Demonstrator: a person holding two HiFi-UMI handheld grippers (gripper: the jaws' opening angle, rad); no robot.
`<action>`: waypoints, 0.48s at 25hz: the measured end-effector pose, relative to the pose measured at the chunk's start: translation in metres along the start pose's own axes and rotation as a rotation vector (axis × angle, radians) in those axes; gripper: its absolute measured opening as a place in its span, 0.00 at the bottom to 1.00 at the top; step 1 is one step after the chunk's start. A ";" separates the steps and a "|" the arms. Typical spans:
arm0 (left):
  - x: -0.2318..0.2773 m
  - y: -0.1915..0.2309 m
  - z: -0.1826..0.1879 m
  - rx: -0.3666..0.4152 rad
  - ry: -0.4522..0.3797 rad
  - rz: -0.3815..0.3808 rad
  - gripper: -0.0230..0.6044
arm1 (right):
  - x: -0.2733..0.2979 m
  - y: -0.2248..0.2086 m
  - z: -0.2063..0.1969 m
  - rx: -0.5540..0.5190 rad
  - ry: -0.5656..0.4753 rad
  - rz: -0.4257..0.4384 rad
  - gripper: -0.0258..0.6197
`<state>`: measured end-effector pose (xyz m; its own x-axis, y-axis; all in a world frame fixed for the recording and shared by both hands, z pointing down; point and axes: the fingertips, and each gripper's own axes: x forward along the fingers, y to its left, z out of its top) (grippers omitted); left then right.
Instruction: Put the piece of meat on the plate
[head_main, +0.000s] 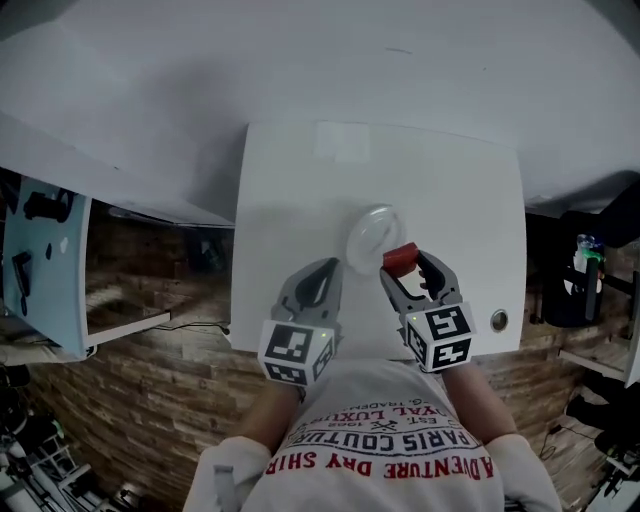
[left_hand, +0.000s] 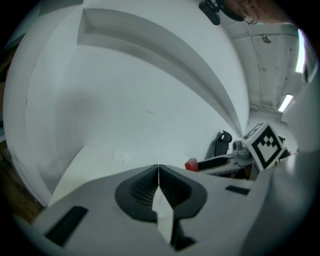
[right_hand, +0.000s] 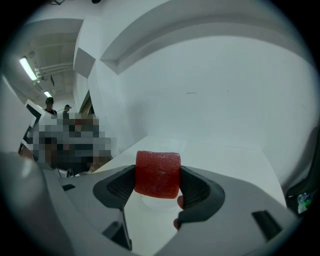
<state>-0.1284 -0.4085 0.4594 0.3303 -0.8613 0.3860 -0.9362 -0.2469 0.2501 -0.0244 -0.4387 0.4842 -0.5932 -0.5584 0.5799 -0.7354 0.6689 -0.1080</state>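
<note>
From the head view, I have the piece of meat (head_main: 401, 260) clamped in my right gripper (head_main: 404, 268), just over the near right rim of the clear plate (head_main: 372, 238) on the white table (head_main: 290, 190); my left gripper (head_main: 318, 283) sits near the plate's left side. In the left gripper view its jaws are pressed together with nothing between them. In the right gripper view both jaws bear on the piece of meat, with the plate just beneath it. Pickup looks done; what remains, I judge, is centring over the plate, lowering and letting go
</note>
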 end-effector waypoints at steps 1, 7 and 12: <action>0.003 0.005 -0.005 -0.016 0.016 0.000 0.05 | 0.010 0.001 -0.004 -0.008 0.028 0.000 0.48; 0.021 0.032 -0.029 -0.050 0.083 -0.011 0.05 | 0.060 -0.003 -0.028 -0.039 0.154 -0.007 0.48; 0.029 0.038 -0.046 -0.077 0.124 -0.013 0.05 | 0.085 -0.013 -0.050 -0.080 0.238 -0.017 0.48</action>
<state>-0.1488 -0.4229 0.5206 0.3592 -0.7954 0.4882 -0.9213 -0.2189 0.3212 -0.0488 -0.4705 0.5753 -0.4798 -0.4451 0.7561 -0.7107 0.7025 -0.0375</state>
